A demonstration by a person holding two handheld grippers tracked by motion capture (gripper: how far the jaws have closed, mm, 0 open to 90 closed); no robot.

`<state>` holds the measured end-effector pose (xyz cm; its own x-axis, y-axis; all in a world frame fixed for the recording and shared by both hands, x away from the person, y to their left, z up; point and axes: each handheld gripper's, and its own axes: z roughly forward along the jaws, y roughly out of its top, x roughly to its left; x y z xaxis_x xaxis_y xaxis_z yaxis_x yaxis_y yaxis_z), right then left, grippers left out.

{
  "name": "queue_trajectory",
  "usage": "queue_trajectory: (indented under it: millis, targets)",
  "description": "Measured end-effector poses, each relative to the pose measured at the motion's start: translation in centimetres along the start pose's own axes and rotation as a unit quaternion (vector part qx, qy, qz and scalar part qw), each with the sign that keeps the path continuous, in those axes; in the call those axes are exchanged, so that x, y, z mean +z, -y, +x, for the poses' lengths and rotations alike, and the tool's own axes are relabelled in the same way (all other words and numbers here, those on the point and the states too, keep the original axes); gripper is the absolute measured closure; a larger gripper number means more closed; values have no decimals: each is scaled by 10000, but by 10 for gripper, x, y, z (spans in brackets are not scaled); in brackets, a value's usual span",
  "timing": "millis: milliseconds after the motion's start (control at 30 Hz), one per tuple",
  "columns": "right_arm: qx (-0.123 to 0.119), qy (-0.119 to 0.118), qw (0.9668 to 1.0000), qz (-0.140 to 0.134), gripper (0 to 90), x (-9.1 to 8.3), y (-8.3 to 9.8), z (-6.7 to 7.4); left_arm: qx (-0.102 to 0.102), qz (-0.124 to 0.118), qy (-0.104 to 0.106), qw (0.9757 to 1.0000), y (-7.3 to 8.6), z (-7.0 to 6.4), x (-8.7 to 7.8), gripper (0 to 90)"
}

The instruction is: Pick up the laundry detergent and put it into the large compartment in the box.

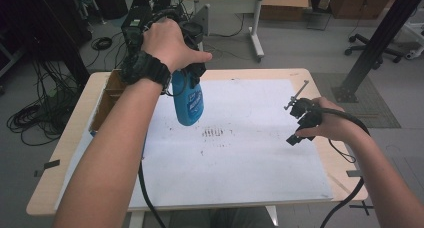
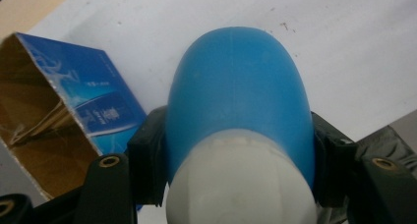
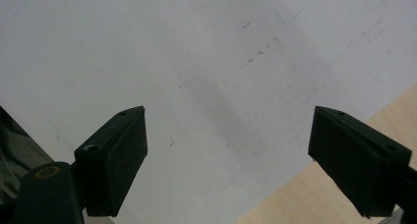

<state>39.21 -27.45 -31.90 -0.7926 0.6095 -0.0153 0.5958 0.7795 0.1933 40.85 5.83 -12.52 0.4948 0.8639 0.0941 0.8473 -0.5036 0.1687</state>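
The left hand-held gripper (image 1: 192, 70) is clamped on a blue plastic bottle (image 1: 188, 102) just below its white cap end, both pads pressed to its sides, so the bottle hangs base-down above the white sheet (image 1: 240, 153) on the worktop (image 1: 70, 138). Beside and below it stands an open blue cardboard box (image 2: 74, 116). Well apart, the right hand-held gripper (image 1: 300, 123) hovers over the sheet, jaws wide and empty.
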Motion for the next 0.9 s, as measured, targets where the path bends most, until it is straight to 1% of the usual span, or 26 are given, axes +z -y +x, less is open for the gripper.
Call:
queue_trajectory:
  millis: [100,267,333,467,567,633,767,900]
  targets:
    - [5,2,10000,-2,147,0,1,-1,-117,-19,-57,9999,2,6,-2,378]
    - [1,-8,10000,-21,146,0,1,-2,-321,-8,-53,9995,7,19,-6,379]
    - [1,-5,10000,-18,146,0,1,-2,-406,-2,-69,9992,10,26,-8,379]
    - [10,-11,10000,-31,146,1,1,-3,-582,-24,-139,9982,14,36,-11,379]
    - [14,-8,10000,-32,146,1,1,-4,-726,-14,-200,9972,19,46,-13,379]
    - [18,-11,10000,-35,146,1,1,-4,-826,-68,-210,9963,22,53,-15,378]
    - [40,-21,10000,-22,146,2,1,-5,-1023,-107,-252,9944,28,63,-18,379]
    - [46,-25,10000,-21,146,3,2,-5,-1179,-101,-297,9925,34,73,-21,379]
